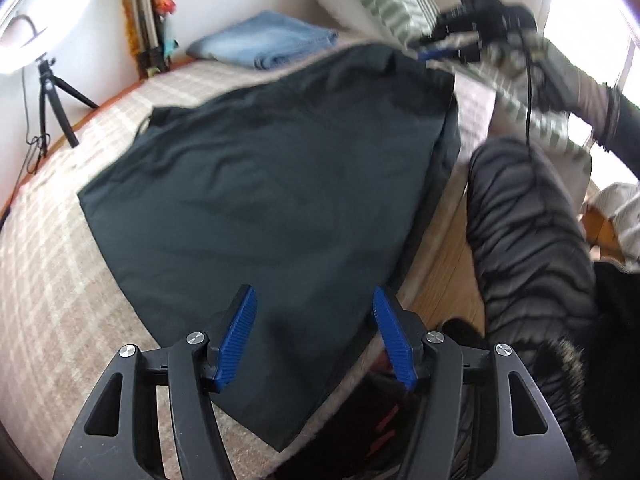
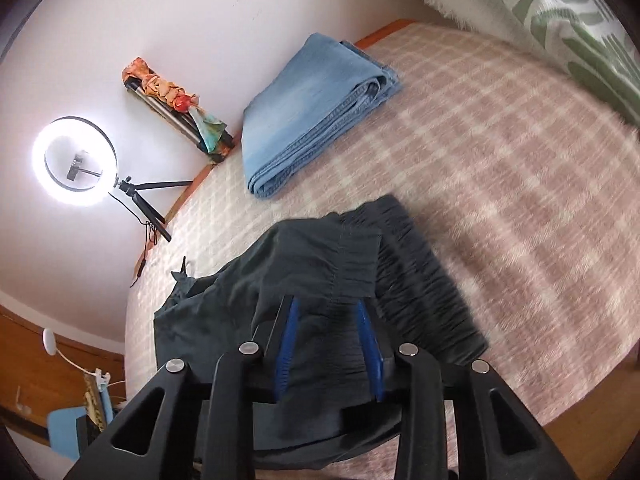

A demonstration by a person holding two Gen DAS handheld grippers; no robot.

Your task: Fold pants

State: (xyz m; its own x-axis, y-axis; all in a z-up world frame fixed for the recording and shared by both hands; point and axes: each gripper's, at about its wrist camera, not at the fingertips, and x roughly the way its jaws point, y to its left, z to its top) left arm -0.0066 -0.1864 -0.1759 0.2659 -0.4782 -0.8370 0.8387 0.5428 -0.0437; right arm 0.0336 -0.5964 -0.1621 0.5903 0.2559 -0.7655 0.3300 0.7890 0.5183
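Dark pants (image 1: 260, 184) lie spread flat on a beige checked blanket (image 1: 56, 280). In the left wrist view, my left gripper (image 1: 314, 290) hovers open over the near corner of the pants, its blue pads wide apart and pressing on nothing. My right gripper (image 1: 434, 53) is blurred at the far end of the pants, held by a sleeved arm. In the right wrist view, the gathered waistband of the pants (image 2: 352, 256) bunches up between the blue pads of the right gripper (image 2: 328, 304), which is shut on the cloth.
Folded blue jeans (image 2: 316, 116) lie at the far side of the bed near the wall. A green-patterned pillow (image 2: 560, 12) lies at the head. A ring light on a tripod (image 2: 74, 160) stands by the wall. A person's striped leg (image 1: 528, 240) stands over wooden floor (image 1: 444, 280) beside the bed.
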